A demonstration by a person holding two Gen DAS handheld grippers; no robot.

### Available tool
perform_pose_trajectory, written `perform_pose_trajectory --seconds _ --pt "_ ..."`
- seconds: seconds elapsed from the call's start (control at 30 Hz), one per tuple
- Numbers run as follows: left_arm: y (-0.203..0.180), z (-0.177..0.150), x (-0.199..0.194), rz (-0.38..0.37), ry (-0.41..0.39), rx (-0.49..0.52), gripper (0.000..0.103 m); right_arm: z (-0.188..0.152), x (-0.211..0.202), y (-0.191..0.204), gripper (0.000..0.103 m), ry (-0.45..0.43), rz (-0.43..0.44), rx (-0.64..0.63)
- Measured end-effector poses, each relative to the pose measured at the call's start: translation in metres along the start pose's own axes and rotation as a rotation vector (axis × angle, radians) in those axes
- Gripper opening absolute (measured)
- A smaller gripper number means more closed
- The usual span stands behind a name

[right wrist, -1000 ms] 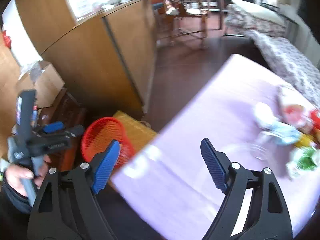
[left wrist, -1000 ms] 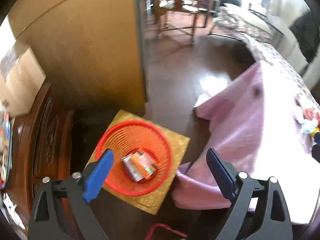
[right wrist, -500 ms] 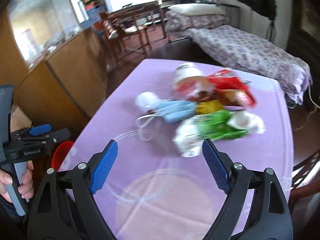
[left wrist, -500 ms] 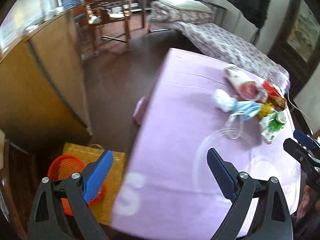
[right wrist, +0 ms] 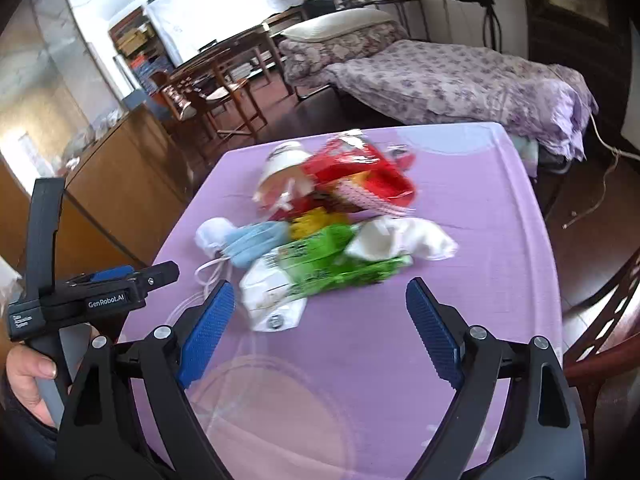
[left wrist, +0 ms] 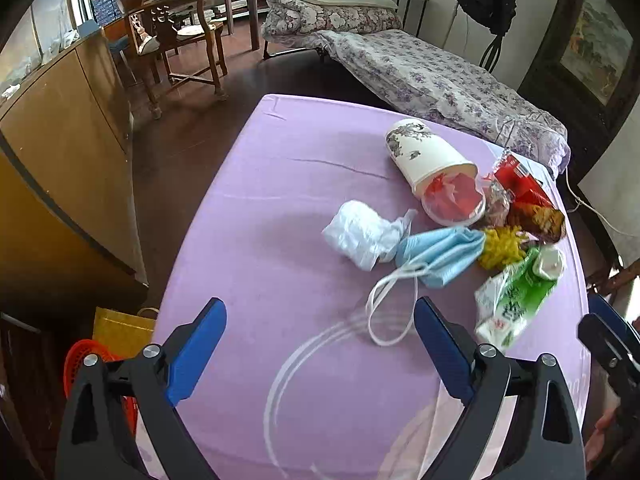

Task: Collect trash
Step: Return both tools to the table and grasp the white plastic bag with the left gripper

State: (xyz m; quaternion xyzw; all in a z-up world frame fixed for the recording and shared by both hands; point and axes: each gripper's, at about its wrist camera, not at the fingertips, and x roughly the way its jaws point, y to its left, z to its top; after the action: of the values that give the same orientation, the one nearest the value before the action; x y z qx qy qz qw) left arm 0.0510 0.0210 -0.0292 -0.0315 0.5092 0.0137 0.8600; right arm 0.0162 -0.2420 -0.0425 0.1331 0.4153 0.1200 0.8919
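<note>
A heap of trash lies on the purple tablecloth (left wrist: 280, 208): a tipped paper cup (left wrist: 430, 164), a crumpled white bag (left wrist: 360, 234), a blue face mask (left wrist: 438, 256), a yellow scrap (left wrist: 500, 246), a green and white carton (left wrist: 516, 296) and red wrappers (left wrist: 520, 184). My left gripper (left wrist: 320, 342) hangs open over the cloth, short of the mask's loops. My right gripper (right wrist: 320, 320) is open too, just in front of the green carton (right wrist: 320, 264), nothing between its fingers. The orange basket (left wrist: 80, 360) peeks out at the lower left, below the table.
A wooden cabinet (left wrist: 60, 160) stands left of the table, chairs (left wrist: 176, 44) and a bed (left wrist: 420, 72) behind it. A dark chair (right wrist: 600, 344) sits at the table's right edge. The left gripper's handle, held by a hand (right wrist: 28, 376), shows in the right wrist view.
Both grippers swung from the orange basket and floor over to the table. The trash heap now lies close in front of them. Both stay open.
</note>
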Motion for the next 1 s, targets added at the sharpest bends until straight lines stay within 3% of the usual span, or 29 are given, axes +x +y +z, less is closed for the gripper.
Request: perform_pose_trajectory --seconds 0.2,0.33,0.47,0.53,0.7,0.77,0.9,1.0 --pt "-0.007 0.006 0.018 0.022 0.001 0.055 0.093 0.004 -0.002 -0.026 0.086 -0.019 0.001 0.095" --pt "-0.008 0.009 0.026 0.028 -0.008 0.085 0.093 0.002 0.0 -0.026 0.087 -0.016 -0.001 0.088" --pt "0.004 0.018 0.033 0.022 0.0 0.052 0.092 0.0 -0.001 -0.023 0.087 -0.019 -0.025 0.062" --pt "0.01 0.023 0.034 0.012 -0.006 0.041 0.086 -0.001 -0.002 -0.024 0.088 -0.023 -0.029 0.064" --pt "0.0 0.038 0.044 0.013 -0.008 0.07 0.085 -0.001 -0.003 -0.024 0.088 -0.023 -0.022 0.065" --pt "0.0 0.043 0.049 -0.006 -0.003 0.043 0.08 -0.002 -0.002 -0.023 0.088 -0.022 -0.026 0.06" --pt "-0.01 0.045 0.064 -0.081 0.051 0.033 0.04 -0.002 -0.003 -0.022 0.088 -0.029 0.0 0.07" --pt "-0.02 0.041 0.067 -0.084 0.043 0.056 0.027 -0.002 -0.003 -0.021 0.088 -0.039 0.001 0.066"
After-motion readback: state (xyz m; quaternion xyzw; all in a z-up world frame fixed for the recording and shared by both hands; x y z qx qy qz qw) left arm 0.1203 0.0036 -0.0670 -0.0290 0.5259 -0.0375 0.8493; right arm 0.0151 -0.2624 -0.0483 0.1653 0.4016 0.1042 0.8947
